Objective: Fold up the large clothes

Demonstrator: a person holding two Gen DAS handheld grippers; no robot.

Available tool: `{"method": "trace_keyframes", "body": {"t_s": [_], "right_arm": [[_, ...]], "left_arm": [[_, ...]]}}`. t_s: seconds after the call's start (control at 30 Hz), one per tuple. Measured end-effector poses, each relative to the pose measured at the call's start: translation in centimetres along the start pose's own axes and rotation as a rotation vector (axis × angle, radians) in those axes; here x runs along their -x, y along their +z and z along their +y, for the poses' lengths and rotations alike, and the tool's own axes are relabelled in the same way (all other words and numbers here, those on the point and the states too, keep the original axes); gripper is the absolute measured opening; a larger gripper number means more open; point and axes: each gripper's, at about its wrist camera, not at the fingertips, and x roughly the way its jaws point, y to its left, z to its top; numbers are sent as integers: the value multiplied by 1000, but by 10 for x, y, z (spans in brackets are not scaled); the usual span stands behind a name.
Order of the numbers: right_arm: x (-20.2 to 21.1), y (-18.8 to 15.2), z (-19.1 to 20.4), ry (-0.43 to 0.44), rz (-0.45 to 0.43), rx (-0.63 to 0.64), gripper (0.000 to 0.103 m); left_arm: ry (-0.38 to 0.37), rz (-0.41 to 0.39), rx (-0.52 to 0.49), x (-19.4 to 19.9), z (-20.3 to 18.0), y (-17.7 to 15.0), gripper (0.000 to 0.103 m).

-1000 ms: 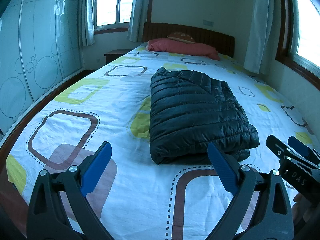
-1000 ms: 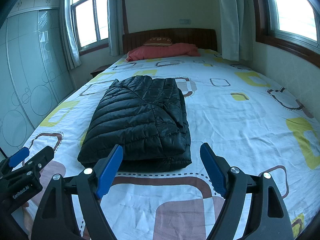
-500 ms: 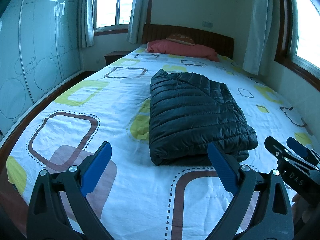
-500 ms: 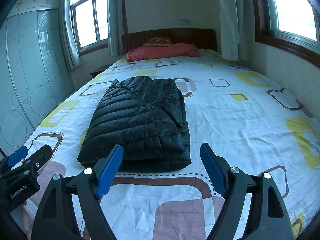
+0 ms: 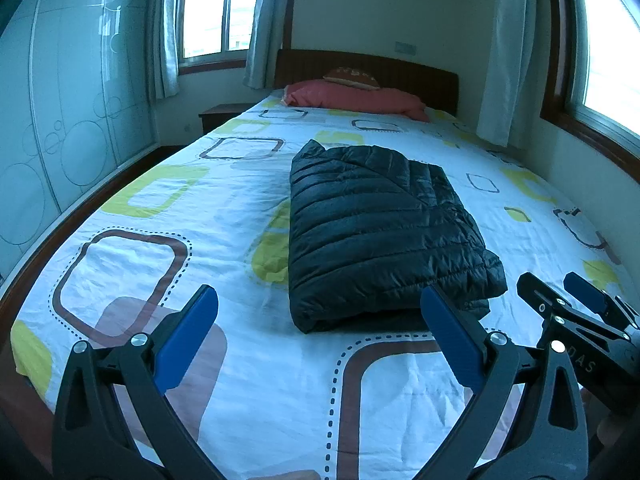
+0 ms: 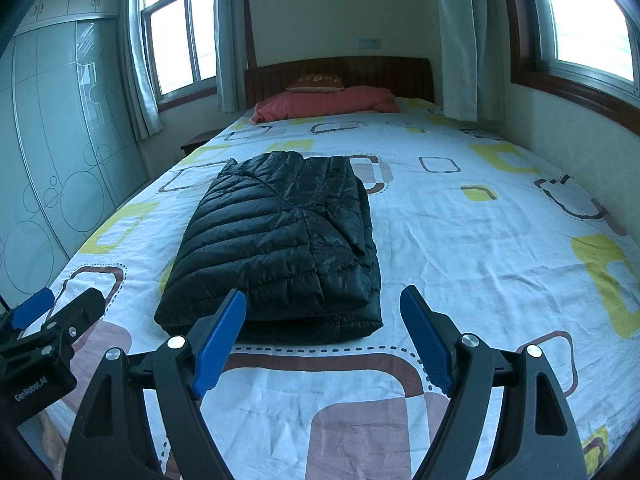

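Note:
A black quilted puffer jacket (image 5: 376, 228) lies folded into a thick rectangle in the middle of the bed; it also shows in the right wrist view (image 6: 280, 248). My left gripper (image 5: 318, 320) is open and empty, held above the bed's foot end, short of the jacket's near edge. My right gripper (image 6: 322, 320) is open and empty, also just short of the jacket's near edge. The right gripper shows at the right edge of the left wrist view (image 5: 576, 308), and the left gripper at the left edge of the right wrist view (image 6: 44, 320).
The bed sheet (image 5: 160, 264) is white with yellow and brown squares. A pink pillow (image 5: 356, 98) and a brown cushion (image 6: 316, 82) lie at the wooden headboard (image 6: 340, 72). A wardrobe (image 5: 52, 120) stands left; a wall with windows (image 6: 580, 120) runs along the right.
Both grippers have drawn back very slightly from the jacket. The jacket has not moved and both grippers stay open.

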Motion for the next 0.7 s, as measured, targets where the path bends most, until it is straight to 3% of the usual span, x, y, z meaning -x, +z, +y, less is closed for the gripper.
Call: {"method": "trace_keyframes", "body": {"t_s": [0.23, 0.37, 0.53, 0.7], "right_arm": [[-1, -1, 0, 0, 2, 0, 78], [-2, -2, 1, 1, 5, 1, 78], [-4, -2, -3, -6, 5, -4, 78], [-17, 2, -29, -34, 16, -37, 80]], "left_arm": [[13, -46, 10, 4, -3, -1, 101], [22, -13, -16, -1, -6, -2, 101], [53, -7, 23, -12, 3, -4, 101], [80, 76, 54, -44, 27, -8, 101]]}}
